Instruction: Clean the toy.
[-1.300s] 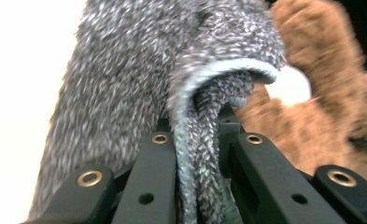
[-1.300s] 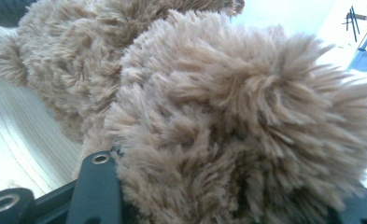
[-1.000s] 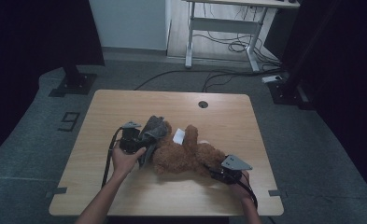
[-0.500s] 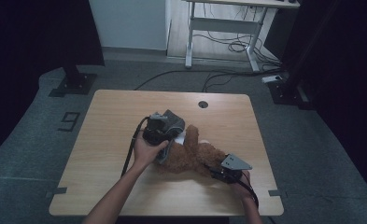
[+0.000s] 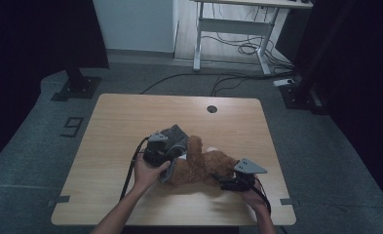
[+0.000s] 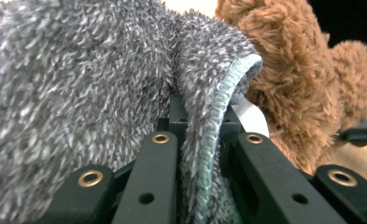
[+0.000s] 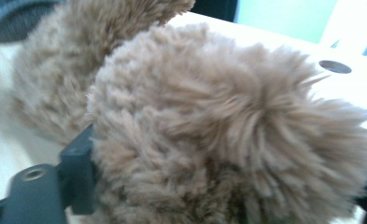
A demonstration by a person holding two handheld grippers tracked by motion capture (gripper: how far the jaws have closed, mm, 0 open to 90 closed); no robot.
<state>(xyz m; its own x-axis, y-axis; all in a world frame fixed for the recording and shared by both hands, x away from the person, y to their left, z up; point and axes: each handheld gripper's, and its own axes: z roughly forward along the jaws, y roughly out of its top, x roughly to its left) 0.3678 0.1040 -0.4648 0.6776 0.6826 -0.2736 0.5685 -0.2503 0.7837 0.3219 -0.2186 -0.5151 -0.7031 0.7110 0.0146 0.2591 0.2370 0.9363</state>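
One wooden table [image 5: 130, 122] carries one brown teddy bear [image 5: 203, 165] and one grey cloth [image 5: 175, 134]. The bear lies near the middle of the table, a little toward the person's edge, with one limb sticking up. The cloth lies against the bear's left side, partly draped over it.

There are two grippers, one in each hand. The left gripper [image 5: 172, 155] sits at the bear's left end, and its jaws are pressed together on the cloth: in the left gripper view the stitched pale-blue hem of the cloth [image 6: 209, 140] runs down between the two black jaws, with grey pile bulging over the left one. Beyond the hem in that view is the bear's brown fur [image 6: 293, 93] and one small white tag [image 6: 251, 116] just beside it.

The right gripper [image 5: 223, 183] is at the bear's right end, near the table's front edge, with one grey three-cornered plate on top. Its jaws have just been opening. In the right gripper view a thick tuft of the bear's fur [image 7: 228, 130] lies between them and covers most of them; one black jaw shows at the lower left, touching the fur. Whether the pads press on the bear I cannot tell.

One round hole [image 5: 212, 108] is set in the table's far side, well apart from the bear.
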